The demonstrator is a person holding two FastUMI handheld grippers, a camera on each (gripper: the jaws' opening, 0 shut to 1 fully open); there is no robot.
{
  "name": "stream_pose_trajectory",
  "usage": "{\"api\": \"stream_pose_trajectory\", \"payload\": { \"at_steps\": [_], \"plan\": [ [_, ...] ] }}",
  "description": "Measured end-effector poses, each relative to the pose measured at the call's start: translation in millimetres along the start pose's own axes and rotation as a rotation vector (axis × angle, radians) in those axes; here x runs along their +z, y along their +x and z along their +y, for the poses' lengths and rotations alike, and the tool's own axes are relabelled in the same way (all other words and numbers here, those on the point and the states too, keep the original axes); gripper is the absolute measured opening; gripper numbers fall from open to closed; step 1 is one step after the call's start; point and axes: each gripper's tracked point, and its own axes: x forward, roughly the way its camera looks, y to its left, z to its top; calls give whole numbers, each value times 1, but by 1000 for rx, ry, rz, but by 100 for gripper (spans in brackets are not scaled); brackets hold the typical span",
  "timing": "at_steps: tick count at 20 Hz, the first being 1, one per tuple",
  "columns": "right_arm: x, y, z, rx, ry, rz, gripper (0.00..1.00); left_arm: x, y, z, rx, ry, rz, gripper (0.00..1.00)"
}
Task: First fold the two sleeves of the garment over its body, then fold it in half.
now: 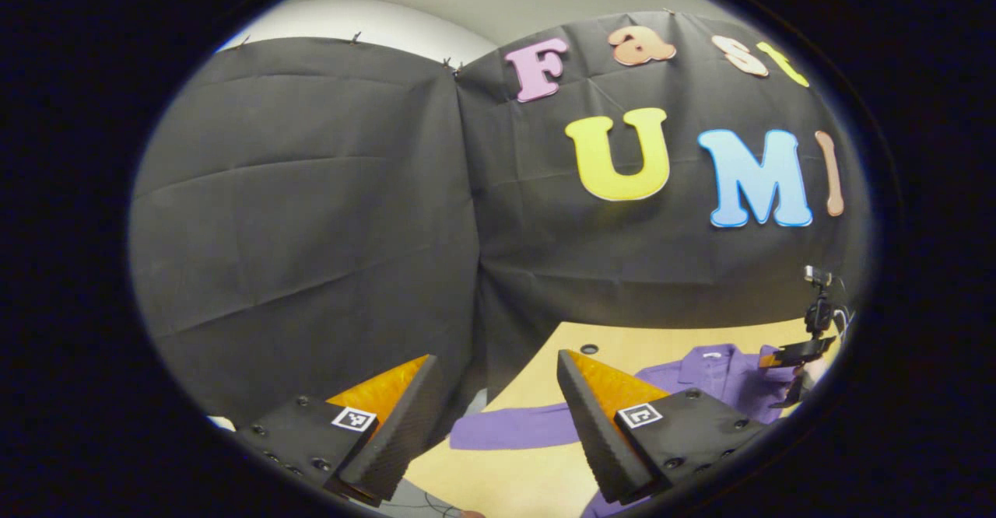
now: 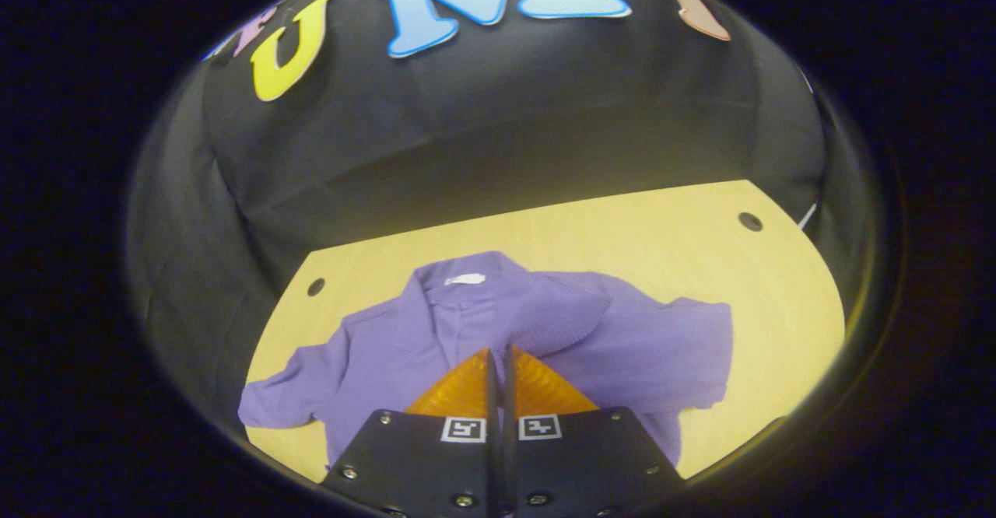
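The right hand-held gripper (image 2: 498,358) is seen in the right gripper view clenched, its two fingers drawn together with only a thin slit between them and nothing visibly caught there; it hangs above the middle of the purple short-sleeved collared knit shirt (image 2: 498,331), tilted down toward it. The shirt is laid flat, collar toward the far wall, on the pale wooden bench (image 2: 661,230). Whether the fingertips touch the fabric cannot be told. In that view one sleeve (image 2: 272,397) is spread out at the left, and the other sleeve (image 2: 692,355) at the right, so neither is judged to be folded over the body yet, and the first sleeve fold is taken to be the step in hand. To do it well, the clenched fingers would need to be opened, a sleeve pinched at its outer hem through one layer only, lifted just clear of the bench, carried inward and laid flat across the chest without the body being dragged. In the left gripper view the left hand-held gripper (image 1: 498,405) is released, its fingers well apart and empty, held high and levelled more at the black cloth wall (image 1: 311,215) than at the bench, with the near sleeve (image 1: 513,428) lying between and beyond its fingers and the other gripper (image 1: 797,355) small at the far right above the shirt.
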Motion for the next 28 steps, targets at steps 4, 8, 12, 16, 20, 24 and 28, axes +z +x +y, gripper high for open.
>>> {"api": "stream_pose_trajectory", "payload": {
  "at_steps": [4, 8, 12, 16, 20, 24, 28],
  "plan": [
    [-17, 21, 68, 76, -47, 37, 1, -14, 1, 39, 74, -10, 21, 96],
    [-34, 44, 128, 136, -104, 77, 1, -25, -4, 68, 138, -17, 39, 96],
    [-54, 55, 166, 167, -150, 114, 1, -39, -10, 86, 180, -21, 63, 96],
    [-81, 71, 175, 156, -195, 165, 1, -47, -12, 98, 216, -42, 80, 96],
    [-99, 81, 171, 140, -231, 213, 2, -54, -8, 101, 226, -51, 88, 96],
    [-101, 83, 171, 137, -231, 219, 2, -55, -9, 99, 213, -50, 87, 96],
    [-108, 83, 174, 161, -222, 247, 24, -57, -4, 89, 192, -46, 88, 97]
  ]
}}
